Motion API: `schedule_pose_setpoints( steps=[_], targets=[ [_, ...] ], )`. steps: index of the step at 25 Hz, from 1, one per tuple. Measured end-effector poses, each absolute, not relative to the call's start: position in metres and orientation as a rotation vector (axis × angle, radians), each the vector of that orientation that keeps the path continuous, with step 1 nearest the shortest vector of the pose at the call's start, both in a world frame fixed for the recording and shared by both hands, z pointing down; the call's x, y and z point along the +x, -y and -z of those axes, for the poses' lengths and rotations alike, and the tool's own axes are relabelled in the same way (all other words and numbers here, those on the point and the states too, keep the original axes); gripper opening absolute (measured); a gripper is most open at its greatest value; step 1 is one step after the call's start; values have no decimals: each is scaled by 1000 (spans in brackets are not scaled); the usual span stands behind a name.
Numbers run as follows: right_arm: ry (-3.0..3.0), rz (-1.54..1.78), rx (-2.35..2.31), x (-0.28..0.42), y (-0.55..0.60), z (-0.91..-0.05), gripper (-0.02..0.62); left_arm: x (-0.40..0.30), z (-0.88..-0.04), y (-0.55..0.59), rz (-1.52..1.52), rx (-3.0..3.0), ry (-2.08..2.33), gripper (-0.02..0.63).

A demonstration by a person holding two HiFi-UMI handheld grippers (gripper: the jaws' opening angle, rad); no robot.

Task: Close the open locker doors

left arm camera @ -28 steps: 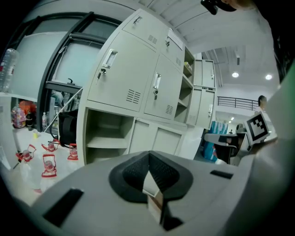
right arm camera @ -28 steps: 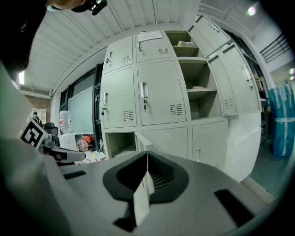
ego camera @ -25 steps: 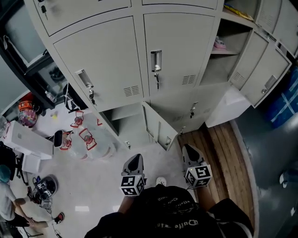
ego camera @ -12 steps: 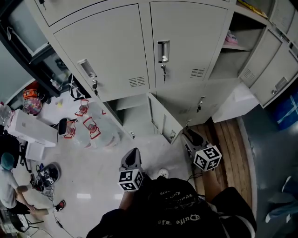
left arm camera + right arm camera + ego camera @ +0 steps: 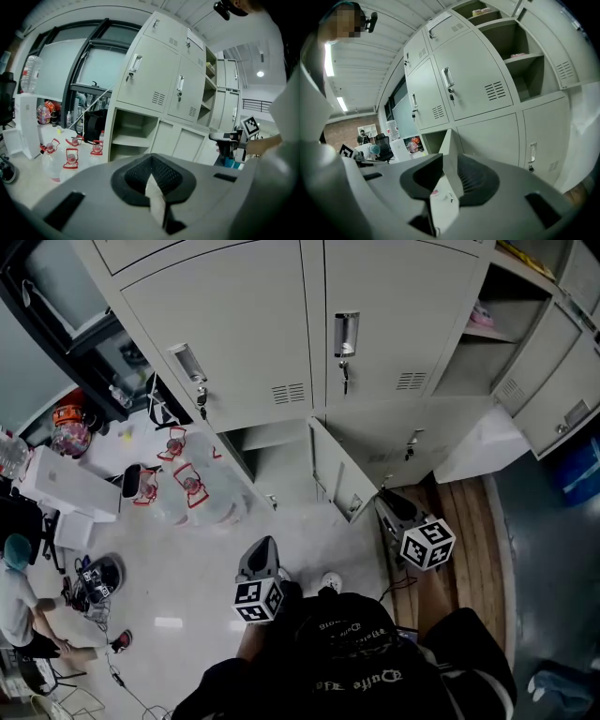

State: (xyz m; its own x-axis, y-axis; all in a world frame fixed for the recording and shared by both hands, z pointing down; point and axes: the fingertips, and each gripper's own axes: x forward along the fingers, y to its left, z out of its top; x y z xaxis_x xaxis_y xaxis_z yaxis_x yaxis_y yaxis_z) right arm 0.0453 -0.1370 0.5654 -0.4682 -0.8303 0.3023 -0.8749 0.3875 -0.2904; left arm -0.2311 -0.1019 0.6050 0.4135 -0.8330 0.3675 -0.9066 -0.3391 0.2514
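A grey bank of lockers (image 5: pixel 281 324) fills the top of the head view. The low middle compartment (image 5: pixel 272 460) stands open, and its door (image 5: pixel 336 479) swings out toward me. At the upper right another locker (image 5: pixel 478 352) is open too, its door (image 5: pixel 553 381) swung aside. My right gripper (image 5: pixel 389 505) hovers just right of the low door's free edge. In the right gripper view that door (image 5: pixel 450 154) shows edge-on in the gap, and the jaws are closing without the pads pressing on it. My left gripper (image 5: pixel 262 554) hangs open over the floor, holding nothing.
Several large water bottles (image 5: pixel 187 488) with red handles stand left of the open compartment. A white box (image 5: pixel 66 484) and a person (image 5: pixel 19 606) are at the far left. A white bag (image 5: pixel 478 451) leans against the lockers beside the wooden floor strip (image 5: pixel 459 512).
My right gripper has moved forward and up toward the low open door. The left gripper has shifted slightly. The view has slid so the lockers sit lower and further right.
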Motion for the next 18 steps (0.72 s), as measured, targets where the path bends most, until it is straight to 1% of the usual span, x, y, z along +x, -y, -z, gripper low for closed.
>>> schedule_pose_setpoints(
  steps=[4,7,9,18],
  targets=[
    [2527,-628,1476,37,139,-570,92,-229,-609,99,-257,2260,1480,7],
    [2542,-650,1465,35,139,-572,72,-227,-609,99,-262,2265,1482,6],
    [2539,-654,1460,31,137,-574,46,-228,-610,98,-262,2259,1486,6],
    [2563,-598,1385,4,128,-575,18,-231,-613,104,-275,2259,1489,6]
  ],
)
